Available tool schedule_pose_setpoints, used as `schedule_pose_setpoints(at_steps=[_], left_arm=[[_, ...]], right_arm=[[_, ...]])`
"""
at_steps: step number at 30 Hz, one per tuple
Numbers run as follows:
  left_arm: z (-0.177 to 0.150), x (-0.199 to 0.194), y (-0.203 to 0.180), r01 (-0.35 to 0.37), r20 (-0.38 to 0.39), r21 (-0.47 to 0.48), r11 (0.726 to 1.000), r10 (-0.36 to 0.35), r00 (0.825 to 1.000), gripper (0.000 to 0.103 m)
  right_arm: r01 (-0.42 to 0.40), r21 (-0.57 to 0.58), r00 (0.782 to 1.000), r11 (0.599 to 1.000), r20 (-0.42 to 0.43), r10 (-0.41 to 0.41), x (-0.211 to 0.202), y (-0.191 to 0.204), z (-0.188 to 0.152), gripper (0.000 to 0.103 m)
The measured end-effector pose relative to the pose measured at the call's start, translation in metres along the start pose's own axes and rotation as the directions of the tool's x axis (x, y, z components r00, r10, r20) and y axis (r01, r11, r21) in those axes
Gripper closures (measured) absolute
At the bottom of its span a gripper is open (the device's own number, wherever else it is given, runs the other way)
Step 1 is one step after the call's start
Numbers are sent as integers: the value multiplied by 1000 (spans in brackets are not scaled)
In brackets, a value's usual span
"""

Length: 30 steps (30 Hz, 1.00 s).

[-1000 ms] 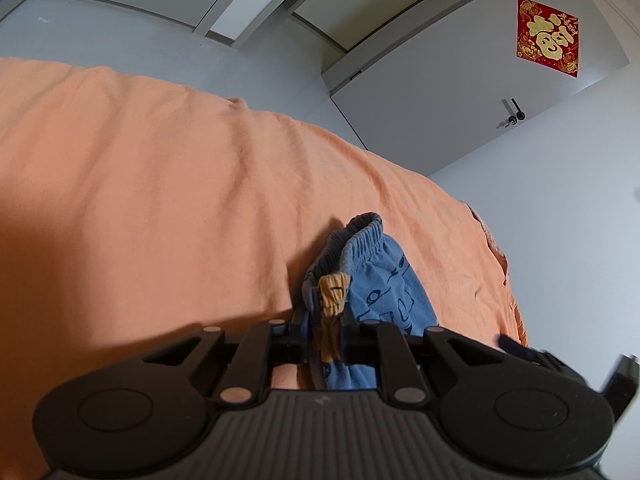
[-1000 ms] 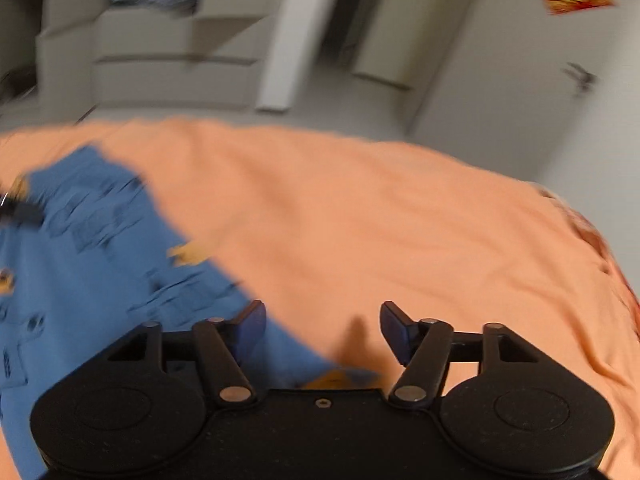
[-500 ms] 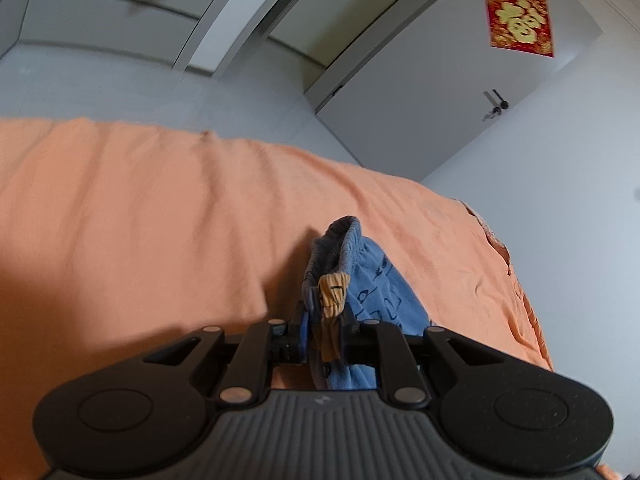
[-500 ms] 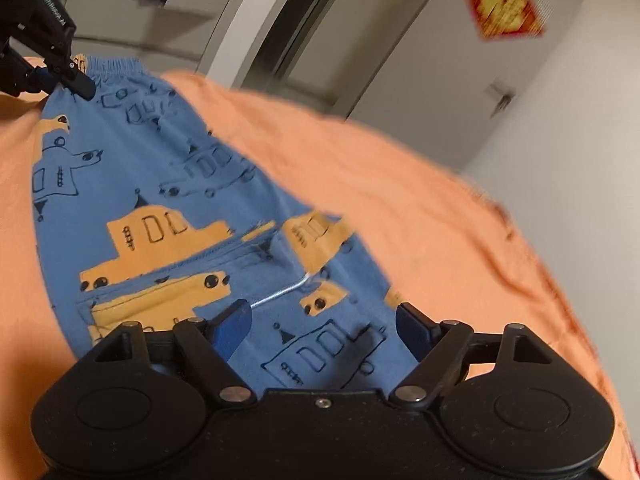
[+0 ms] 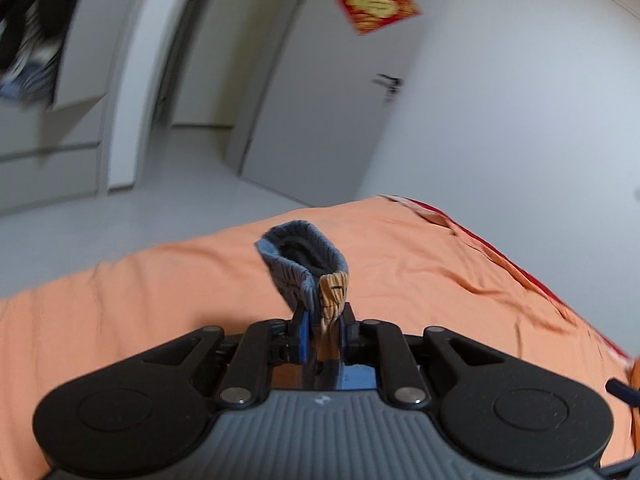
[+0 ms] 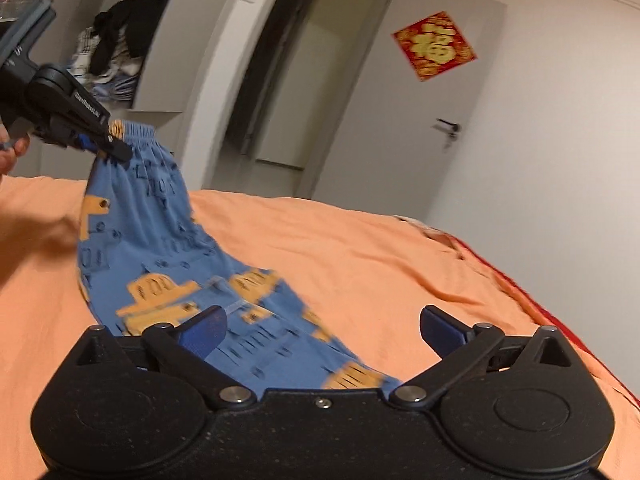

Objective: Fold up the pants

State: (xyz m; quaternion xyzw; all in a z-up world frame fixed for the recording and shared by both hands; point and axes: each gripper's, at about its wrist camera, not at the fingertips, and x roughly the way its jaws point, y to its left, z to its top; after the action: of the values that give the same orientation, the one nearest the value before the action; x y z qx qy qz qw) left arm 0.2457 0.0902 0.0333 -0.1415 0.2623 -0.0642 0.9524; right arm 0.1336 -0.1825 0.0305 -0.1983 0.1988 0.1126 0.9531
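Right hand-held gripper: the jaws are held wide apart and nothing is gripped; it is poised just above the lower stretch of the pants.
Pants: blue cloth with orange vehicle prints; the lower part is spread on the bed, the upper part is lifted off it.
Long axis: the garment is seen to run from directly under the right hand-held gripper, away and up to the left, ending at the waistband.
Left hand-held gripper: the jaws are closed on the waistband, which is bunched between them and raised clear of the bed.
Nearer hand: the free lower end is judged to lie closest to the right hand-held gripper, straight ahead between its open fingers; the left one is at the far end.
Coming move: a downward close on the cloth beneath the right hand-held gripper is judged to be called for, so that the pants can be stretched along their length.
Bed: covered in an orange sheet, lightly creased on the right.
Background: a pale door with a red and gold decoration is seen beyond the bed.
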Motion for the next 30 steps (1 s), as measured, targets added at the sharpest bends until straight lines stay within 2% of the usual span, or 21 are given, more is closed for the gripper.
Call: schedule_pose_setpoints(at_steps=[2, 4, 9, 11, 13, 18, 24, 26, 28, 29, 30], left_arm=[[0, -1, -32, 25, -3, 74, 997, -25, 1000, 88], [-8, 1, -68, 50, -15, 179, 983, -49, 999, 88], [-48, 19, -149, 108, -89, 416, 903, -78, 993, 87], [-66, 25, -172, 118, -112, 483, 867, -73, 991, 87], [-82, 29, -192, 129, -136, 535, 835, -65, 989, 87], [-118, 34, -236, 157, -176, 623, 766, -59, 983, 87], [-152, 45, -261, 204, -231, 679, 705, -59, 971, 87], [-163, 51, -266, 221, -258, 704, 675, -47, 965, 86], [-172, 55, -267, 232, -276, 713, 661, -39, 960, 78], [-174, 55, -266, 245, -288, 704, 667, -47, 956, 61], [-173, 53, -260, 261, -304, 680, 685, -60, 951, 42]], right_arm=[[41, 36, 999, 999, -16, -41, -11, -15, -7, 1], [85, 84, 996, 993, -37, -82, -20, -30, -18, 1], [222, 262, 975, 939, -57, -214, -37, -69, -60, 1], [237, 300, 971, 924, -91, -220, -38, -81, -72, 1], [239, 326, 971, 915, -107, -215, -37, -93, -81, 1], [271, 440, 962, 856, -151, -227, -34, -121, -94, 1], [311, 514, 949, 799, -211, -233, -31, -142, -110, 1], [311, 526, 949, 791, -220, -226, -30, -144, -113, 1], [304, 528, 951, 793, -222, -217, -28, -143, -113, 1], [300, 525, 952, 797, -222, -212, -27, -141, -113, 1], [292, 520, 954, 803, -221, -204, -25, -140, -113, 1]])
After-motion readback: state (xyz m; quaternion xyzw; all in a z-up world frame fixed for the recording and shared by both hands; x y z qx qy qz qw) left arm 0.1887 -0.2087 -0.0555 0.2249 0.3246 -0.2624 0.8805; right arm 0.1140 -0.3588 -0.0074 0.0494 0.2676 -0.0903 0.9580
